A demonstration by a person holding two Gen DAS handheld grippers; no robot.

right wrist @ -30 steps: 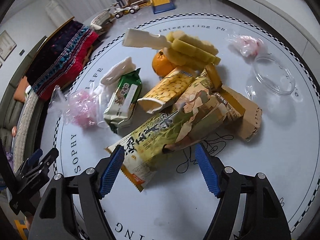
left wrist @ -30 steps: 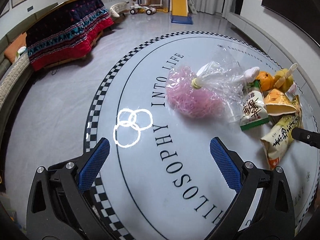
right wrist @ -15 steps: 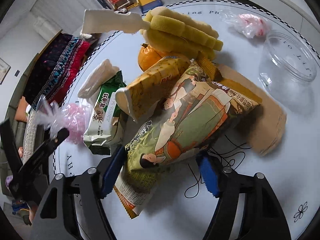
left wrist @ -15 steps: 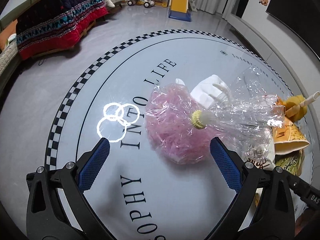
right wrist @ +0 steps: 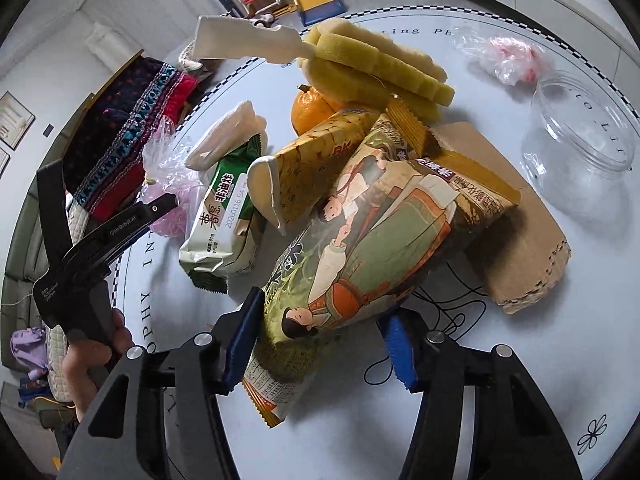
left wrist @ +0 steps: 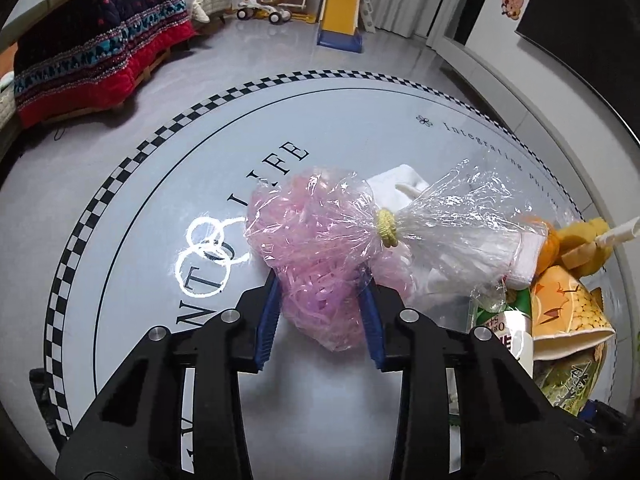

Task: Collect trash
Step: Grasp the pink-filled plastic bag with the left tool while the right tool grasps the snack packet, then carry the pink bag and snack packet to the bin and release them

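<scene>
My left gripper (left wrist: 320,312) is shut on a clear bag of pink shreds (left wrist: 316,240), tied with a yellow band, lying on the round white table (left wrist: 160,208). The bag also shows in the right wrist view (right wrist: 168,184), with the left gripper (right wrist: 160,204) on it. My right gripper (right wrist: 320,340) is closed around a large green and brown snack bag (right wrist: 360,248) lying at the front of a heap of wrappers. A yellow snack bag (right wrist: 320,160) and a green and white packet (right wrist: 224,208) lie behind it.
A yellow sponge brush (right wrist: 372,72), an orange (right wrist: 310,108), a cardboard piece (right wrist: 516,232), a clear plastic jar (right wrist: 580,132) and a small pink-filled bag (right wrist: 508,56) lie on the table. A red-skirted low table (left wrist: 96,56) and toys (left wrist: 340,12) stand beyond.
My left gripper moved forward to the pink bag and closed on it. My right gripper advanced over the large snack bag and its jaws narrowed onto it.
</scene>
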